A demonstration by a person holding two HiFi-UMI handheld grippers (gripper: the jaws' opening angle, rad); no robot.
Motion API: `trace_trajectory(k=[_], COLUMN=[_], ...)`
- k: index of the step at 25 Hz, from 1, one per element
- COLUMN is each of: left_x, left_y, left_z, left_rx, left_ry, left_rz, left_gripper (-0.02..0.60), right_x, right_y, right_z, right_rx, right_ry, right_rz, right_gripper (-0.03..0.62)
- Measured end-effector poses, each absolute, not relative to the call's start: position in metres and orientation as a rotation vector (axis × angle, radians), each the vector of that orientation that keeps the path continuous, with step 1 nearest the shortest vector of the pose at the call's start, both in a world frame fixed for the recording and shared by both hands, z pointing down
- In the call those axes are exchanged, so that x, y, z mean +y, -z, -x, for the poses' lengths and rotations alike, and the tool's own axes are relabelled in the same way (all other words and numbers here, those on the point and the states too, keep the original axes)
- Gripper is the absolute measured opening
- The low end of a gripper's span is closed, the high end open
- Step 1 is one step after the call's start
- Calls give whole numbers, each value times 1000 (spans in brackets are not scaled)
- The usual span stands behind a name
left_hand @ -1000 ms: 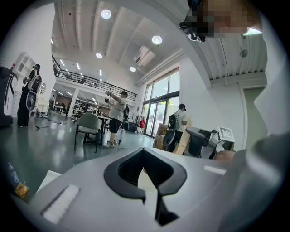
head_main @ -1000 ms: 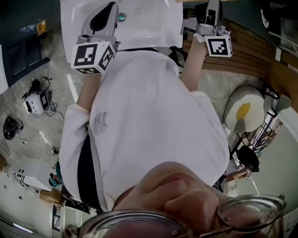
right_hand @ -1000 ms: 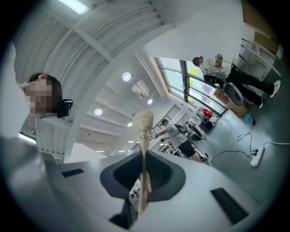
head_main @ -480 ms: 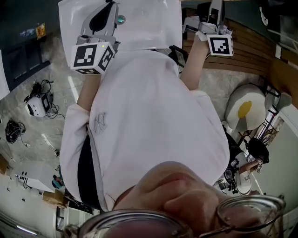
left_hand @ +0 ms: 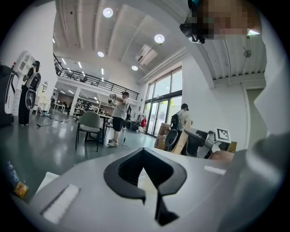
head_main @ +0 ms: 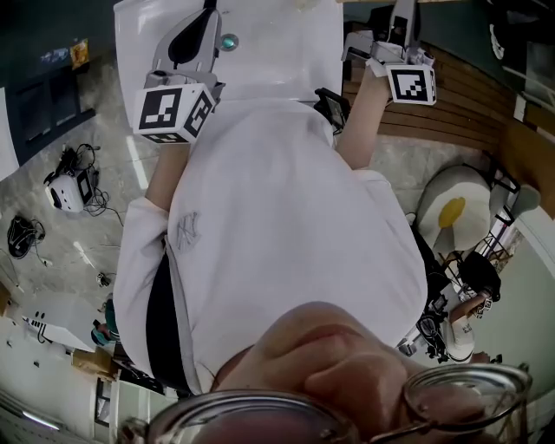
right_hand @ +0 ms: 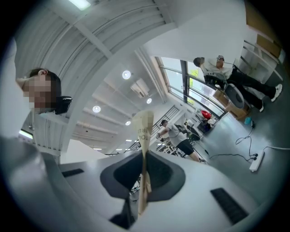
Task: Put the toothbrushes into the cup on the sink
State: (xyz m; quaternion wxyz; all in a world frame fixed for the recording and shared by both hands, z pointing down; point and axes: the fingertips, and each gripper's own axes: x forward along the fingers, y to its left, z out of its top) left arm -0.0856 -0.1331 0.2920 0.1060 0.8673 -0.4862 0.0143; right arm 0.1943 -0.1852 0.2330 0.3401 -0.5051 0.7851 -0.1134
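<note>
One pale toothbrush found mid-frame, clamped edge-on in the right gripper, jaws snug on it and aimed upward; saw the left gripper closed on nothing. Judged the job unfinished: spotted no cup in any view, with this toothbrush yet to go in at the white sink along the top of the frame. Farther out, noted a high ceiling, round lights, grey floor, a chair, people.

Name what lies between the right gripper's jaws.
A thin, pale toothbrush, pinched edge-on with print near its tip. The right gripper view shows it.
</note>
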Motion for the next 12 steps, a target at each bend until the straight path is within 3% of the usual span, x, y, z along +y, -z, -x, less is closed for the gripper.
trace_trajectory(k=[12], left_x=[-154], left_y=[-310], left_z=[97], left_rx=[-1466], left_ry=[-91], left_rz=[-2475], left_gripper=[6], right_x=[-237], right_y=[-268], right_z=[-179], right_rx=[2159], right_ry=[333], right_rz=[1366], right_gripper=[26])
